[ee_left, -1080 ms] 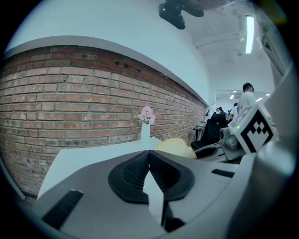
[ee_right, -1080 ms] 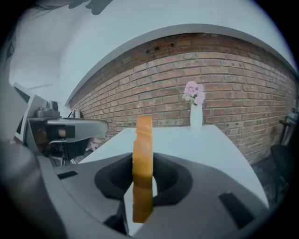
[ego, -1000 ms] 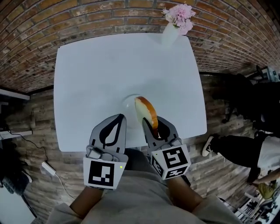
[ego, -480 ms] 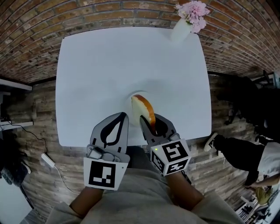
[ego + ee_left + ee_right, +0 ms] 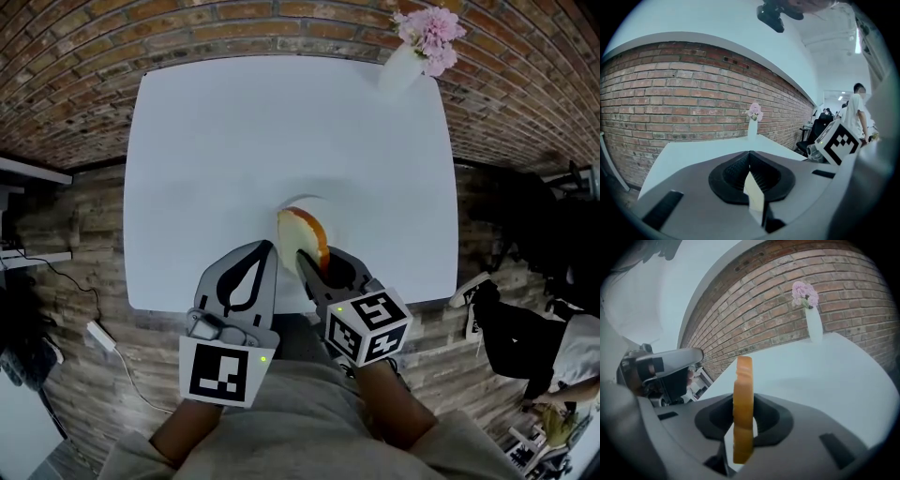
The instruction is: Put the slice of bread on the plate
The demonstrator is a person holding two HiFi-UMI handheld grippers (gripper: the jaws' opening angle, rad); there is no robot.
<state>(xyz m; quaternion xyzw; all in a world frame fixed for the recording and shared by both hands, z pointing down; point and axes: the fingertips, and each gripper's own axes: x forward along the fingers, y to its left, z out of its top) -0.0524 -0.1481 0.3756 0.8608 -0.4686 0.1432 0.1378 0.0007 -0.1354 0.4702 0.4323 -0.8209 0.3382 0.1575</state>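
Left claw (image 5: 265, 247) pinched together, empty, right claw (image 5: 303, 257) just beside it clamped on the slice of bread (image 5: 307, 232), bread standing on edge over the white plate (image 5: 317, 200), white table (image 5: 234, 131), vase of pink flowers (image 5: 405, 64) at its far right corner

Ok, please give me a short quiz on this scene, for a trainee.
1. True or false: the left gripper is shut and empty.
2. The bread is: A flat on the plate; B held on edge by the right gripper; C in the left gripper.
3. Fill in: in the head view, the flowers stand at the table's far ___ corner.
Key: 1 true; 2 B; 3 right.
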